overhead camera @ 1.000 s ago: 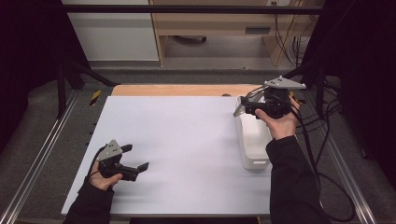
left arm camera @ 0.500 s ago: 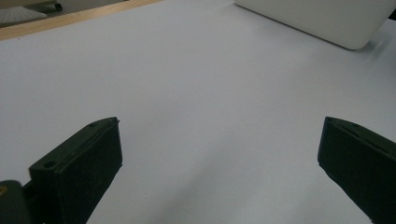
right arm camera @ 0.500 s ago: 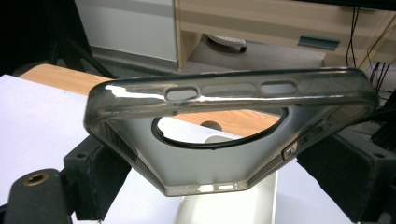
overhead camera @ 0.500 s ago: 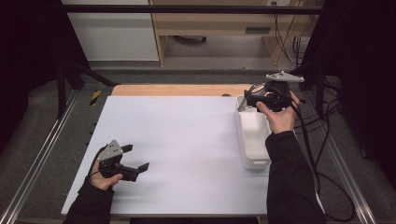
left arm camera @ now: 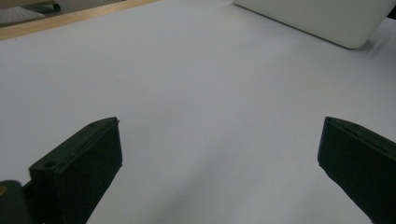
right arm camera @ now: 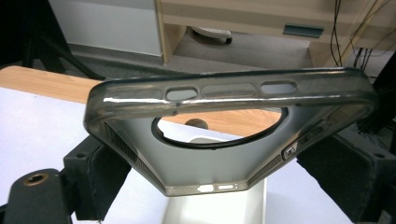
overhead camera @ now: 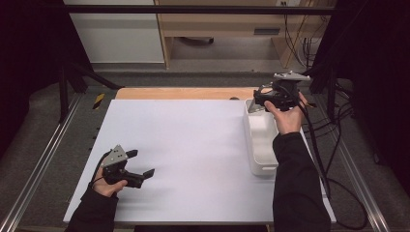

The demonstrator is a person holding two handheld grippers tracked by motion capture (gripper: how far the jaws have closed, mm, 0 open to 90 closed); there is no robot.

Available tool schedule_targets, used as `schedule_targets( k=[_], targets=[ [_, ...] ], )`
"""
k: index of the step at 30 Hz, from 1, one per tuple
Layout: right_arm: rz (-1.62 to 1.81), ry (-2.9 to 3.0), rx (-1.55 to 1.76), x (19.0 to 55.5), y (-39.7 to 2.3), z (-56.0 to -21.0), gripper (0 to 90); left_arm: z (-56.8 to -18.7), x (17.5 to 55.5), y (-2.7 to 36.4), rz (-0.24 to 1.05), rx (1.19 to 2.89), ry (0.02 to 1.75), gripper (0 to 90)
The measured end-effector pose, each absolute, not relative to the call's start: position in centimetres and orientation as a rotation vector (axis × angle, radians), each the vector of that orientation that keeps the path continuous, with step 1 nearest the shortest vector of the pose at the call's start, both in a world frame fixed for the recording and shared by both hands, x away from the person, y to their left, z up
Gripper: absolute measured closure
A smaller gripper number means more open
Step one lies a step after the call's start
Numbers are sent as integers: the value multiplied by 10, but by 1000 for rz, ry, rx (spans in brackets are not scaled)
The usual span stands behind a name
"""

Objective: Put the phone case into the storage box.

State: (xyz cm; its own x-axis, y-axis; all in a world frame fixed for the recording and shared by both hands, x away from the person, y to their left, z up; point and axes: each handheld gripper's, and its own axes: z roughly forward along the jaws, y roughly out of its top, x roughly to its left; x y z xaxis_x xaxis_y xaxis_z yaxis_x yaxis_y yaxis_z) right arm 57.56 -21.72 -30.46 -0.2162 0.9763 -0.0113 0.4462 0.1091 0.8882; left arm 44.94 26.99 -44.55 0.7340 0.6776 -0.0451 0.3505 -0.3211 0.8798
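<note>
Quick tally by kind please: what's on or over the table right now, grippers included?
Hand-held grippers: 2, left open over the sheet, right shut on the case.
Phone case: 1, clear grey.
White tray: 1.
Total: 4.

One phone case [right arm camera: 224, 140], one white bin [overhead camera: 261, 140], one table [overhead camera: 193, 145], two grippers: left [overhead camera: 143, 164] and right [overhead camera: 259, 98].

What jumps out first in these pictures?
A clear grey phone case is clamped between the jaws of the right gripper, held up over the far end of a white tray at the table's right side. Near the front left corner, the left gripper sits wide open over the bare white table.
</note>
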Motion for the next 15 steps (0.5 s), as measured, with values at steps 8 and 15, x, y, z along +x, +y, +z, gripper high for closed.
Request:
schedule_targets(
  k=[8,15],
  targets=[
    [1021,1735,1442,589,-217,-310,122,-446,450,269,407,1941,780,0],
    [979,1725,1497,605,-216,-319,121,-447,451,268,402,1948,775,0]
  ],
)
